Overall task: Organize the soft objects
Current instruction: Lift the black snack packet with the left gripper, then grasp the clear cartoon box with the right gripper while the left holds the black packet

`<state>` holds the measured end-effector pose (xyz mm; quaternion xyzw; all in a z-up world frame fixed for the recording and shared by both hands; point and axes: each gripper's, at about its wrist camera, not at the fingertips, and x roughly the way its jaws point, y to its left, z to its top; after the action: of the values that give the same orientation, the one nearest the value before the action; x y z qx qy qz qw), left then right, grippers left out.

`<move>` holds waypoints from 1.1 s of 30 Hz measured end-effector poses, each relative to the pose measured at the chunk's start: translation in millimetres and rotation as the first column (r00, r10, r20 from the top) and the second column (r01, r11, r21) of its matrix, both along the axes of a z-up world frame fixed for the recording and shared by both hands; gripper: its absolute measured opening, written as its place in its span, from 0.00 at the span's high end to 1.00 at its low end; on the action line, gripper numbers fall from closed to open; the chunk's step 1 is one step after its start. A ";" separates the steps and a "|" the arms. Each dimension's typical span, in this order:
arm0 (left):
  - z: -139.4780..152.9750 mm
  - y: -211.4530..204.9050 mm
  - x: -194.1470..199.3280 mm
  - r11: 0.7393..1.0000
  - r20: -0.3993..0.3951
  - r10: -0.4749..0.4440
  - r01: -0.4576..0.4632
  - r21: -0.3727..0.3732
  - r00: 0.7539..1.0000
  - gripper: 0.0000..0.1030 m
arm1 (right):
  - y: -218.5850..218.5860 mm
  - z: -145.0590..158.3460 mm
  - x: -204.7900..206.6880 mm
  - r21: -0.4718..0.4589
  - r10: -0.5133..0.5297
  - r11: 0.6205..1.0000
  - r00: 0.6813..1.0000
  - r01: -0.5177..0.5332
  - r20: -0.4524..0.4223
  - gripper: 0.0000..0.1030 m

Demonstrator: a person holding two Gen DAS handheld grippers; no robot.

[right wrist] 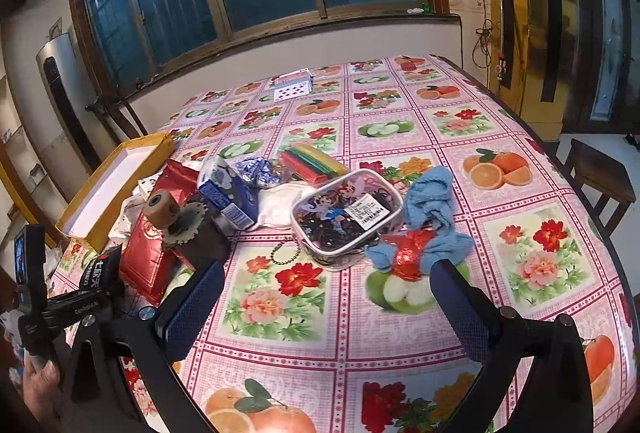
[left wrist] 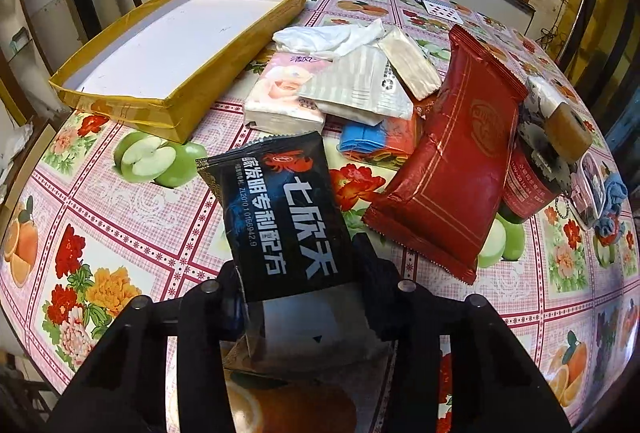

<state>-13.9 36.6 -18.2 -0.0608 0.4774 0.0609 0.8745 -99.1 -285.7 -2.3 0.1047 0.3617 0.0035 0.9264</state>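
Note:
My left gripper (left wrist: 300, 269) is shut on a black packet (left wrist: 280, 209) with white and blue lettering, held above the table in front of the pile. The same packet (right wrist: 96, 271) shows at the far left of the right wrist view. A yellow-rimmed tray (left wrist: 120, 101) with a white floor lies at the back left. The pile holds a pink tissue pack (left wrist: 280, 93), white tissues (left wrist: 332, 37), a red pouch (left wrist: 452, 161) and a blue cloth (right wrist: 432, 205). My right gripper (right wrist: 328, 273) stands open over bare tablecloth, short of a clear pouch (right wrist: 344, 213).
A blue carton (right wrist: 228, 193), a brown roll on a dark holder (right wrist: 164, 209), coloured strips (right wrist: 312, 161) and playing cards (right wrist: 292, 85) also lie on the floral tablecloth (right wrist: 460, 121). A wooden stool (right wrist: 600, 177) stands right of the table. A hand (right wrist: 40, 381) shows at lower left.

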 end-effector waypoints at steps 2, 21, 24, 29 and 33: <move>0.6 3.8 -2.1 1.000 0.010 0.000 0.000 -0.022 1.000 0.64 | -3.9 -2.7 3.9 -0.004 -0.003 1.000 1.000 0.003 -0.013 0.00; 17.9 20.5 -8.3 0.999 0.087 -0.037 0.039 -0.021 0.996 0.68 | -22.3 -18.5 89.0 0.413 0.117 0.911 0.957 0.002 -0.264 0.00; 19.0 24.1 -9.6 0.997 0.085 -0.046 0.051 -0.057 0.995 0.68 | -15.1 -2.7 102.7 0.348 0.216 0.928 0.954 -0.134 -0.208 0.00; 23.0 26.5 -14.1 0.997 0.088 -0.055 0.060 -0.056 0.995 0.68 | -2.5 -3.2 126.5 0.081 0.400 0.916 0.881 -0.393 -0.252 0.00; 21.6 30.9 -14.2 0.996 0.074 -0.046 0.051 -0.073 0.996 0.68 | -8.8 -8.5 133.8 0.001 0.445 0.888 0.858 -0.461 -0.257 0.00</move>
<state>-28.1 67.5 3.4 -0.0842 0.4487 0.0193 0.8895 34.8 -294.5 -10.9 -0.0116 0.4898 0.1971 0.8491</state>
